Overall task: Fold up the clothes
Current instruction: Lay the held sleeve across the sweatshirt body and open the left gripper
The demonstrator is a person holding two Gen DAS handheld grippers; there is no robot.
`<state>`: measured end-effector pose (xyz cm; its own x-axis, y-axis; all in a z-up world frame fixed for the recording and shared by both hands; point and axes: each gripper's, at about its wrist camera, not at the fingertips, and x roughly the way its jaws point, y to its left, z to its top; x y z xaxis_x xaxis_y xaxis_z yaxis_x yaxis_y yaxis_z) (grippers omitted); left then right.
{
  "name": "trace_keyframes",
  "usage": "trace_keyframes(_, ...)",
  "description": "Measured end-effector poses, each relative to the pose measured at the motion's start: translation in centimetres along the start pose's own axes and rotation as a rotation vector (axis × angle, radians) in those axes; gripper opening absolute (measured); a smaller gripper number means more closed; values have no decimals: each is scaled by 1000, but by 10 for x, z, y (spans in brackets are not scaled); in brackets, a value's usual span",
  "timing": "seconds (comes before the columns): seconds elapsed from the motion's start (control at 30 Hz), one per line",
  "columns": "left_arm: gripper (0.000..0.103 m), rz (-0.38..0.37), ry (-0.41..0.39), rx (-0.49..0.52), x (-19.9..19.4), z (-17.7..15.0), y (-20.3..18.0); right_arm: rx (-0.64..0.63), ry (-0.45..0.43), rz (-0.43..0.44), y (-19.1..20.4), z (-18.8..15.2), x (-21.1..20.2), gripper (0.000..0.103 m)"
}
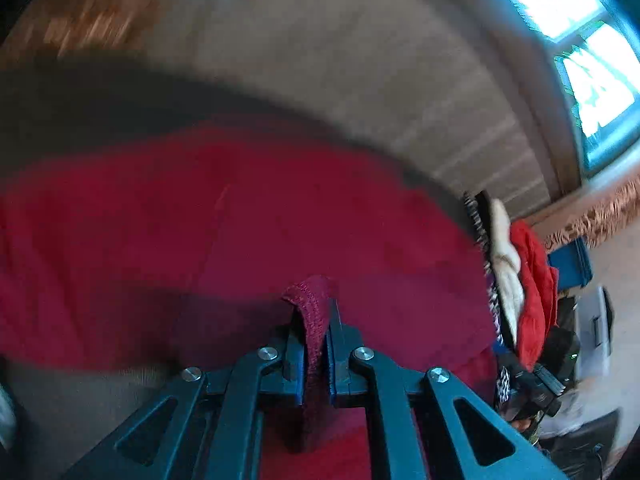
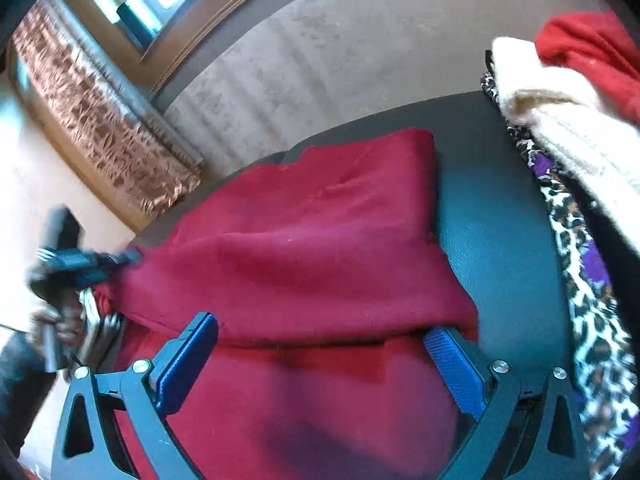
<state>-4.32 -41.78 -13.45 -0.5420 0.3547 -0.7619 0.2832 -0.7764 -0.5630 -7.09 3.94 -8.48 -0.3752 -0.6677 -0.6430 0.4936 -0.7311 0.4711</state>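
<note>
A dark red garment (image 1: 280, 208) lies spread, partly folded over itself, on a dark table (image 1: 120, 96). My left gripper (image 1: 314, 312) is shut on a stitched edge of it, and the cloth stands up between the blue pads. The left wrist view is blurred by motion. The right wrist view shows the same red garment (image 2: 320, 240) on the table (image 2: 500, 208). My right gripper (image 2: 322, 328) hovers open just above its near fold, with nothing pinched. At that view's left edge the left gripper (image 2: 132, 256) holds the garment's corner, with a hand (image 2: 60, 320) behind it.
A pile of clothes sits on the table's right side: a cream knit (image 2: 560, 128), a bright red piece (image 2: 592, 48) and a leopard-print one (image 2: 580, 280). The same pile (image 1: 508, 264) appears at the right of the left wrist view. Beyond the table are a grey carpet (image 2: 320, 40) and a window (image 1: 560, 0).
</note>
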Motion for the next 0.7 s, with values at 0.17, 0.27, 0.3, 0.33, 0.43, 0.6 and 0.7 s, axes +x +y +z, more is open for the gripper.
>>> trace_keyframes(0.17, 12, -145, -27, -125, -4, -20, 42, -6, -30, 19, -2, 10, -22, 103)
trace_keyframes(0.27, 14, -194, -39, -159, -7, -21, 55, -32, -62, -40, -2, 30, -21, 103)
trace_keyframes(0.3, 15, -202, -35, -170, -4, -22, 57, -45, -55, -72, -1, 38, -14, 103)
trace_keyframes(0.33, 15, -209, -35, -179, -3, -21, 57, -58, -49, -103, -1, 47, -7, 103)
trace_keyframes(0.43, 22, -226, -33, -196, 2, -18, 53, -97, -23, -199, 2, 71, 15, 103)
trace_keyframes(0.6, 23, -193, -28, -151, 10, -14, 40, -170, 84, -333, 3, 93, 68, 101)
trace_keyframes(0.7, 12, -130, -48, -39, 6, -16, 26, -188, 132, -383, -5, 94, 87, 66)
